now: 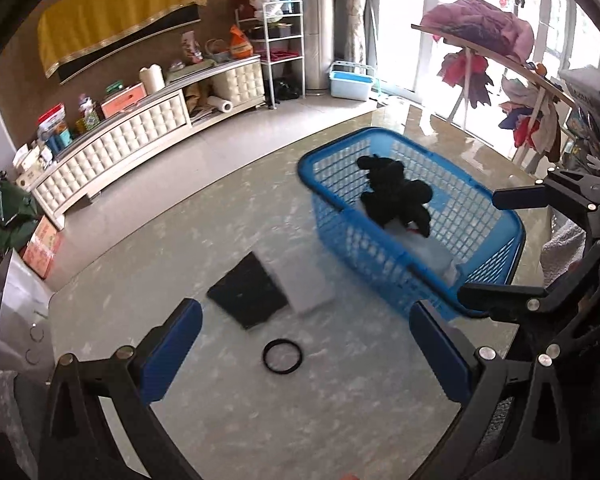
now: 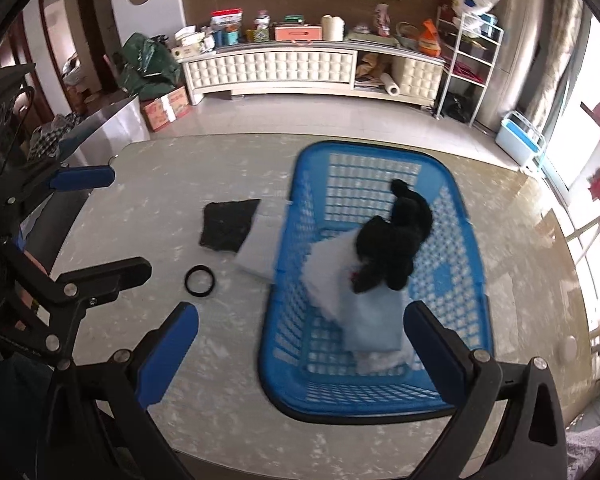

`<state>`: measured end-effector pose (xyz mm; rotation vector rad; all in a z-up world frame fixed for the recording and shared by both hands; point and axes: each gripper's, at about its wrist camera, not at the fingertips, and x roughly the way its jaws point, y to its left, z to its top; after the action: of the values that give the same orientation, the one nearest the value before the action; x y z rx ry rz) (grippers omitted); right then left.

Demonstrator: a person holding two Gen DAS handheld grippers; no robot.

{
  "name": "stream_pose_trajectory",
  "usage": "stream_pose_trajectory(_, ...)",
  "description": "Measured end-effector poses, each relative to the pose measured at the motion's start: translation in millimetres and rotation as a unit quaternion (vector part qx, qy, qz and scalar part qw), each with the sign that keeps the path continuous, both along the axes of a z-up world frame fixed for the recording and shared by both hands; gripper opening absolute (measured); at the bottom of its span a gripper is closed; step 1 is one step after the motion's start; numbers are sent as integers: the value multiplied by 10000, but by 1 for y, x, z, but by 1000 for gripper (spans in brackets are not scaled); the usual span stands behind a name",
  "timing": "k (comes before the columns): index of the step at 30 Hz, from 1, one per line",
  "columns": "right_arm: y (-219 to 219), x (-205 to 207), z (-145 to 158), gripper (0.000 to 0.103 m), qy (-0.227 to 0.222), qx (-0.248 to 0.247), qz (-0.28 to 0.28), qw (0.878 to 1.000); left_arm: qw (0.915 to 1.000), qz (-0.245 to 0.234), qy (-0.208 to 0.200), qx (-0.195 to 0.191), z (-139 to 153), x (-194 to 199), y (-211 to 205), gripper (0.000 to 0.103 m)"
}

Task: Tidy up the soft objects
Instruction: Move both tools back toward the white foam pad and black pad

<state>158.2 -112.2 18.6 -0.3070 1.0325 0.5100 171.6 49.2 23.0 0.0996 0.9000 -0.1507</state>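
Note:
A blue plastic basket (image 2: 472, 280) (image 1: 332, 216) stands on the marble table. Inside it a black plush toy (image 2: 400, 236) (image 1: 396, 196) lies on folded pale cloths (image 2: 364, 312). Left of the basket, a black folded cloth (image 2: 228, 224) (image 1: 248, 292) overlaps a grey folded cloth (image 2: 260, 248) (image 1: 312, 288) on the table. My left gripper (image 1: 306, 356) is open above the table near a black ring, holding nothing. My right gripper (image 2: 300, 354) is open over the basket's near end, with nothing between its fingers. Each gripper shows at the edge of the other's view.
A black ring (image 2: 199, 276) (image 1: 282, 356) lies on the table in front of the cloths. Beyond the table stand a white low cabinet (image 2: 284, 68) crowded with items, a white wire shelf (image 2: 468, 60), a cardboard box (image 2: 166, 108) and a clothes rack (image 1: 500, 52) by the window.

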Motion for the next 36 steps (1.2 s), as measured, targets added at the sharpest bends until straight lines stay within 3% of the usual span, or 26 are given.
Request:
stream_pose_trajectory(8, 42, 3, -11, 103, 34, -119, 185, 9998, 9988, 461, 103, -123, -13, -12, 41, 103)
stream_pose_trajectory(17, 86, 6, -34, 103, 118, -350, 399, 9985, 9964, 816, 224, 112, -35, -23, 81, 103)
stream_pose_trajectory(23, 111, 7, -55, 103, 269, -479, 537, 9970, 9941, 990, 436, -10, -53, -27, 108, 103)
stream_pose_trajectory(28, 128, 5, -76, 103, 375, -640, 643, 9952, 9887, 1319, 627, -351, -65, -24, 133, 103)
stream_pose_trajectory(36, 138, 18, -107, 103, 652, -748, 424, 9942, 9854, 1499, 765, -272, -93, -15, 145, 103)
